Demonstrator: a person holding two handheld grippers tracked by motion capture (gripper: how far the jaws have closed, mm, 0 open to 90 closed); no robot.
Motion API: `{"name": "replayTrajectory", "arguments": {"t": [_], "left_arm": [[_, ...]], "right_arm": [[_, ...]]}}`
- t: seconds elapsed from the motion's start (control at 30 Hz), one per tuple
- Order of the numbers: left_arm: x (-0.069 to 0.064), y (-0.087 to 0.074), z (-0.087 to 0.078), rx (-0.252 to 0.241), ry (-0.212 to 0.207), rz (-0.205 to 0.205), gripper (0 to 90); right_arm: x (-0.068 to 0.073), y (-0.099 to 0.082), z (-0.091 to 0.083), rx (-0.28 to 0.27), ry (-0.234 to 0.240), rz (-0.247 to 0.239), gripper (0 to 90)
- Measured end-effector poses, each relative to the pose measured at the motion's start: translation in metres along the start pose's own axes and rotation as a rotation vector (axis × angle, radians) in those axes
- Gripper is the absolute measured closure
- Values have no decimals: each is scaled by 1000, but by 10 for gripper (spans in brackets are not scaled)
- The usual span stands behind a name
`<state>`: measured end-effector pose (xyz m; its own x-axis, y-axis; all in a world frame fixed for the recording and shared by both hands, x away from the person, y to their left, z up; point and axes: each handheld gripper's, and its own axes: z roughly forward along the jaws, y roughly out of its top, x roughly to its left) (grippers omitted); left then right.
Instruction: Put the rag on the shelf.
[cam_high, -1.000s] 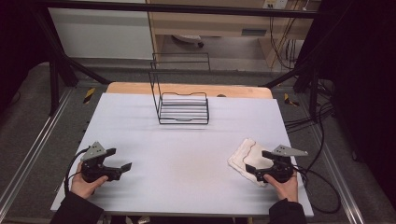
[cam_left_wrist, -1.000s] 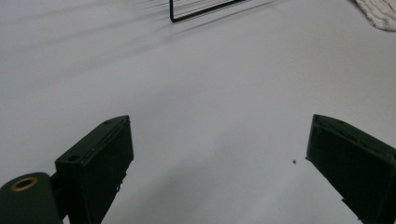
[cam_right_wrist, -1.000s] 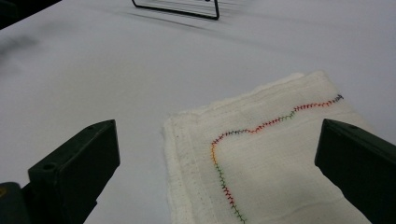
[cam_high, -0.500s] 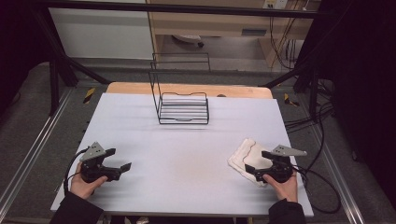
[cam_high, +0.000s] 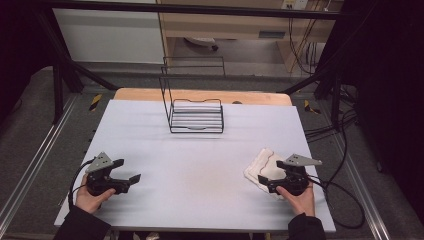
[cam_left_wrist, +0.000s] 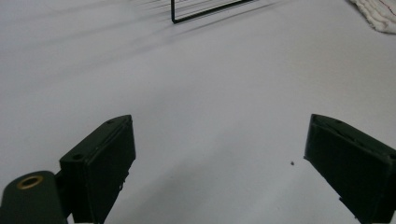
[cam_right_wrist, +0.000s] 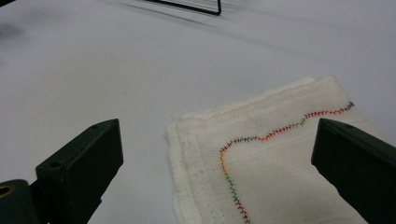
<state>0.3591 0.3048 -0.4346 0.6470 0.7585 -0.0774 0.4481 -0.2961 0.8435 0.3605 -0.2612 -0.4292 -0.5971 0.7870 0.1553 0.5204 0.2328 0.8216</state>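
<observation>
The right hand-held gripper sits low over the near right part of the white table, held by the person's right hand. Its two black jaws stand wide apart, released, with nothing between the pads. Directly ahead of it and partly under its jaws lies the folded cream-white cloth with a wavy line of multicoloured stitching. In the right gripper view the cloth's folded corner lies between the two jaws, nearer the right-hand one, and the stitched line runs from the bottom of the picture up and across toward that jaw. In the high view the cloth lies flat on the table and spreads out beyond the jaw tips toward the middle of the table.

The left hand-held gripper is well apart from the cloth, at the near left part of the table, in the person's left hand. Its jaws are also spread wide and grasp nothing; in the left gripper view bare table lies between them, and an edge of the cloth shows far off at the upper right.

Far ahead of both grippers, about midway between them, stands a black wire rack with a tall upright frame, near the far edge of the table.
</observation>
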Motion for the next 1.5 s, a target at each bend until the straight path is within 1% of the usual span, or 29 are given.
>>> {"name": "replayTrajectory", "arguments": {"t": [0.1, 0.27, 0.3, 0.47, 0.57, 0.73, 0.77, 0.83, 0.9, 1.03, 1.07, 1.1, 1.17, 1.23, 1.33, 1.4, 1.5], "left_arm": [[0, 0, 0, 2, 4, 2, 86], [-1, 0, 0, 4, 6, 5, 88], [-1, 0, 0, 5, 6, 5, 88], [-1, 0, 1, 8, 6, 7, 91], [-1, 0, 1, 10, 5, 9, 92], [-2, 0, 2, 13, 5, 12, 94], [-2, 0, 2, 13, 6, 12, 94], [-2, 0, 1, 12, 6, 11, 95], [-2, 0, 1, 12, 7, 12, 96], [-2, 0, 1, 13, 8, 11, 97], [-2, 0, 1, 12, 9, 11, 98], [-2, 0, 1, 12, 9, 11, 98], [-2, 0, 1, 11, 10, 9, 99], [-2, 0, 1, 12, 11, 12, 99], [-2, 0, 1, 13, 12, 13, 99], [-2, 0, 1, 11, 12, 10, 100], [-2, 0, 0, 5, 13, 9, 100]], "right_arm": [[5, 3, 4, 8, -9, -3, 62], [15, 7, 13, 32, -32, -34, 124], [17, 7, 15, 43, -36, -28, 148], [25, 7, 26, 84, -27, -51, 269], [28, 8, 33, 94, -25, -72, 372], [30, 9, 41, 118, -31, -83, 524], [30, 9, 43, 122, -30, -94, 538], [30, 9, 46, 137, -53, -99, 562], [29, 8, 49, 151, -75, -109, 565], [30, 5, 52, 160, -97, -126, 575], [31, 5, 53, 159, -103, -142, 575], [31, 4, 53, 158, -106, -144, 574], [32, 4, 54, 158, -115, -163, 571], [34, 3, 55, 166, -125, -188, 557], [38, 2, 56, 172, -146, -219, 565], [39, 2, 57, 176, -165, -245, 594], [39, 3, 57, 183, -186, -240, 670]]}}
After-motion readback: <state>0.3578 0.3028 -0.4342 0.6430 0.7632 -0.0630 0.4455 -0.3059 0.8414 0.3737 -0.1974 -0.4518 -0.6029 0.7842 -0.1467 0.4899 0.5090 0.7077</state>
